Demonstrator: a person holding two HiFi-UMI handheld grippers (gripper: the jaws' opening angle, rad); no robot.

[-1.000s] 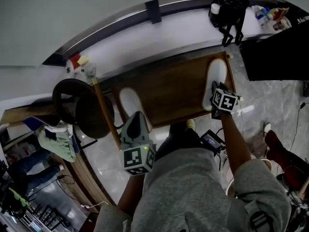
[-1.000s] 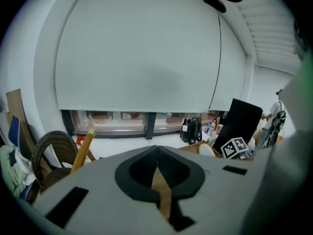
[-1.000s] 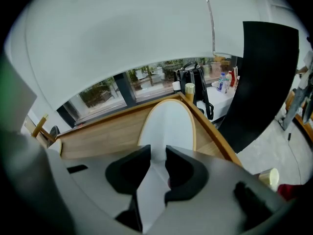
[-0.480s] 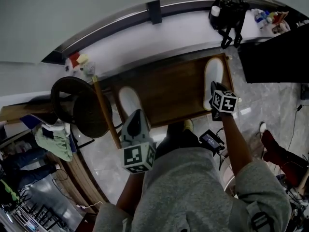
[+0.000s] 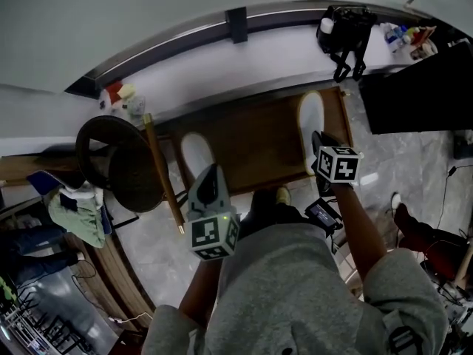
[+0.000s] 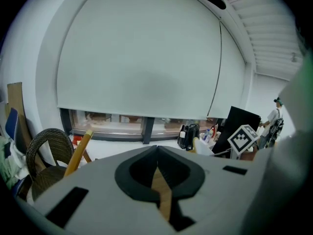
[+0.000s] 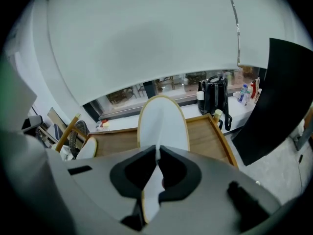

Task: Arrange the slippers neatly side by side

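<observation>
Two white slippers with tan rims are on a low wooden platform (image 5: 259, 143). The right slipper (image 5: 310, 117) is pinched at its heel by my right gripper (image 5: 318, 143), shut on it and lifting it off the wood; in the right gripper view this slipper (image 7: 163, 119) stretches ahead from the right gripper (image 7: 156, 153). The left slipper (image 5: 196, 154) lies flat near the platform's left end, also seen as the left slipper (image 7: 87, 150). My left gripper (image 5: 209, 180) hovers just short of its heel. In its own view the left gripper (image 6: 156, 153) has its jaws together and holds nothing.
A dark wicker chair (image 5: 122, 161) and a slanted wooden pole (image 5: 162, 172) stand left of the platform. A black bag (image 5: 346, 21) sits on the white ledge behind. A black panel (image 5: 414, 87) stands at the right. The person's grey-clad legs fill the foreground.
The right gripper closed on the right slipper's heel, then rose and shifted left with it, away from the platform's right edge. The left gripper and left slipper stayed put.
</observation>
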